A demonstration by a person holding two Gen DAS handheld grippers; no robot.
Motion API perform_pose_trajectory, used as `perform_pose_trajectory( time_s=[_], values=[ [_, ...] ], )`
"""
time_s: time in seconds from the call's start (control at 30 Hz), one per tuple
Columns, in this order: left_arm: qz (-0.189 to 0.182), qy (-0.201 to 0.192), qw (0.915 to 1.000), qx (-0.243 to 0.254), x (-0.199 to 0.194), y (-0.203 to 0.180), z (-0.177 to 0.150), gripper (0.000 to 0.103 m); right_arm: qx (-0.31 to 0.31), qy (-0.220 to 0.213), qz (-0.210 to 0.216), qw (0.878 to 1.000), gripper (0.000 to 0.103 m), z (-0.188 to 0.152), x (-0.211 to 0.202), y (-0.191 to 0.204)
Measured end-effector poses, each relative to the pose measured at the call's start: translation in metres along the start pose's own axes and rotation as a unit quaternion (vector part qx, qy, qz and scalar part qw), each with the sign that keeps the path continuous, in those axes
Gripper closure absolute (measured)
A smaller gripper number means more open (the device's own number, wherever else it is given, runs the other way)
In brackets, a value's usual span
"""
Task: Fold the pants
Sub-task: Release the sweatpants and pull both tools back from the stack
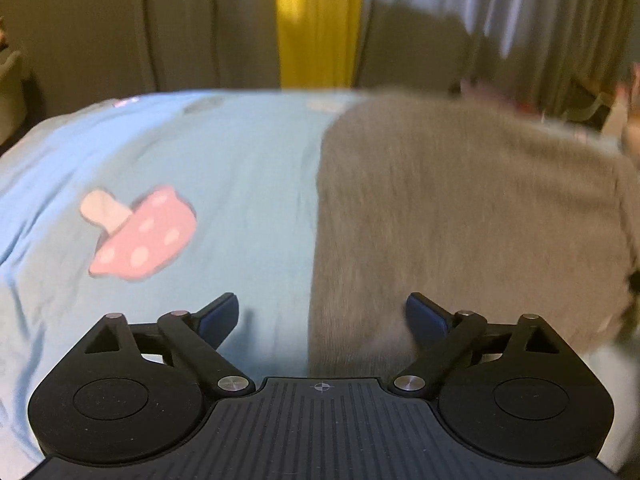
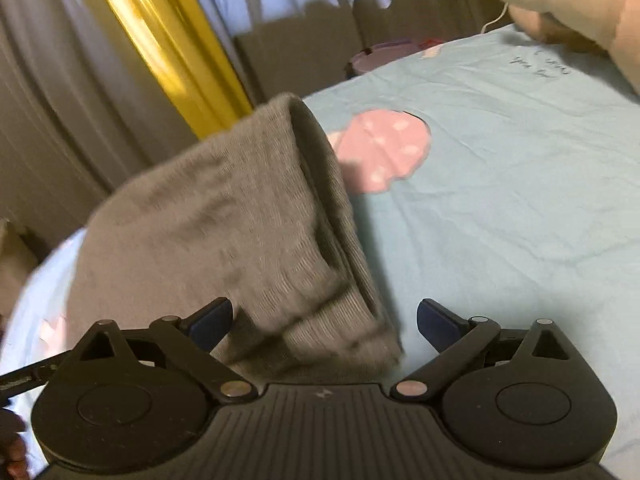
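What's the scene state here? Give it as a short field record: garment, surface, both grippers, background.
garment: grey knit pants, folded over in layers, lying on the bed
surface: light blue bedsheet with pink spotted mushroom print
left gripper: open, holding nothing, over the left edge of the pants
right gripper: open, pants fabric lies between its fingers, not clamped
background: yellow curtain strip between grey curtains
image quality: motion blur in both views

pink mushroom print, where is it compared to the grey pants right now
In the left wrist view the pink mushroom print lies on the blue sheet, left of the grey pants; in the right wrist view it peeks out just right of them.
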State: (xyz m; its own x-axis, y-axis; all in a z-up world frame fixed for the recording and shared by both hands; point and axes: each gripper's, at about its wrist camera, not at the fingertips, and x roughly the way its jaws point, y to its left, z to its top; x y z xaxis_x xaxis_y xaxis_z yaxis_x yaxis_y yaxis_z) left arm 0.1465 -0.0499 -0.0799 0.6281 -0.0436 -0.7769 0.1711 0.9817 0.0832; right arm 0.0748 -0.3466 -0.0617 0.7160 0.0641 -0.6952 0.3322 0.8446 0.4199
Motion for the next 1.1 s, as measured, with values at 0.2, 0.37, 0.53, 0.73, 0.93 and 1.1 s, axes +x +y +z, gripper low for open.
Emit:
perform_pose_trajectory(
  time_s=[0.2,0.37,0.53,0.73,0.93,1.1],
  values=[
    [0.052,-0.017,0.9984,0.014,-0.015,-0.007,-0.018,0.005,0.007,0.012,-0.01,1.0,0.004,-0.01,-0.005,-0.006],
    [0.043,0.013,0.9986,0.028,-0.039,-0.008,-0.033,0.004,-0.063,0.014,-0.069,0.996,0.004,-0.032,-0.03,0.013],
    [0.039,0.065,0.9971,0.006,-0.054,-0.015,-0.069,0.004,-0.093,0.0,-0.103,0.99,0.004,-0.047,-0.053,0.038],
    [0.018,0.06,0.9972,0.041,-0.077,-0.038,-0.096,0.003,-0.178,0.096,-0.13,0.971,0.004,-0.078,-0.047,0.076],
    [0.028,0.017,0.9986,0.04,-0.092,-0.057,-0.112,0.003,-0.264,0.015,-0.119,0.957,0.004,-0.102,-0.083,0.111],
    [0.025,-0.048,0.9979,0.034,-0.116,-0.055,-0.109,0.002,-0.245,-0.031,-0.081,0.966,0.004,-0.099,-0.116,0.115]
  ],
)
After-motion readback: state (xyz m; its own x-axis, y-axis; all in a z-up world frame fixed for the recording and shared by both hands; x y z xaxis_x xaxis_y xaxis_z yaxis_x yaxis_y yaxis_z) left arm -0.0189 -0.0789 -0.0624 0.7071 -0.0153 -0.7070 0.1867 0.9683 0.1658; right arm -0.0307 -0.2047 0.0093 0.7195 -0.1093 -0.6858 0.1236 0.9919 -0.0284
